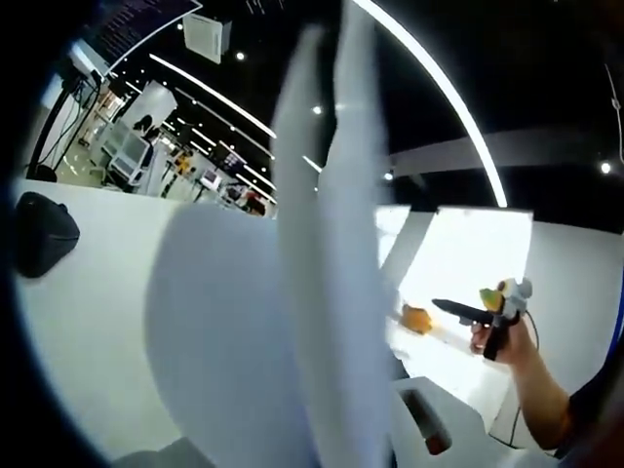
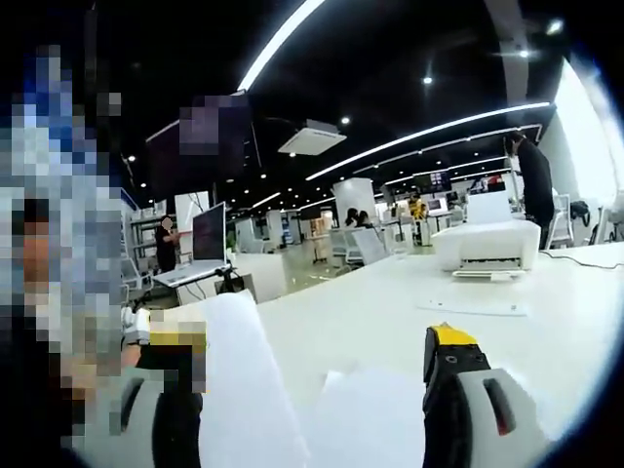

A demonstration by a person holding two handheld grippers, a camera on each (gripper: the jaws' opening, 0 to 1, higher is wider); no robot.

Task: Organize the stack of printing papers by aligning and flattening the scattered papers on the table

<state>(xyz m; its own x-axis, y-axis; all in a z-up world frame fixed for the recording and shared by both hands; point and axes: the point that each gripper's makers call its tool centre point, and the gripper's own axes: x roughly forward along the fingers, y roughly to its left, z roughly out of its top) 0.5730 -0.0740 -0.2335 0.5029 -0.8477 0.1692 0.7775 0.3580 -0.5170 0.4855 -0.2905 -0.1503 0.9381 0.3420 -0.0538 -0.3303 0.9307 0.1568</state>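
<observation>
Several sheets of paper (image 1: 327, 253) are held up edge-on right in front of the left gripper's camera, rising from the bottom of that view; they look lifted off the table (image 1: 88, 322), probably so the edges can be tapped square before being laid flat. The left gripper's own jaws are hidden behind the sheets, so whether they are pinched on the paper can't be told, though a clamp on the lower edge is likely. A dark rounded thing (image 1: 41, 232) sits at the left edge of the table; what it is can't be made out.

In the right gripper view, the right gripper (image 2: 322, 380) is seen with its jaws standing well apart, a yellow-tipped one on the right and another on the left; a white sheet (image 2: 249, 390) stands just beside the left jaw and another pale sheet lies low between the two, but nothing is seen clamped. It's probably being kept open to steady or nudge the loose side of the stack. A white printer (image 2: 486, 244) sits further back on the table (image 2: 390, 292), with a single flat sheet (image 2: 473, 308) lying in front of it.

Off to the right in the left gripper view, a hand (image 1: 502, 336) holds a dark tool (image 1: 478, 314); likely the right gripper, not certain. Alignment looks underway; flattening is not yet done.
</observation>
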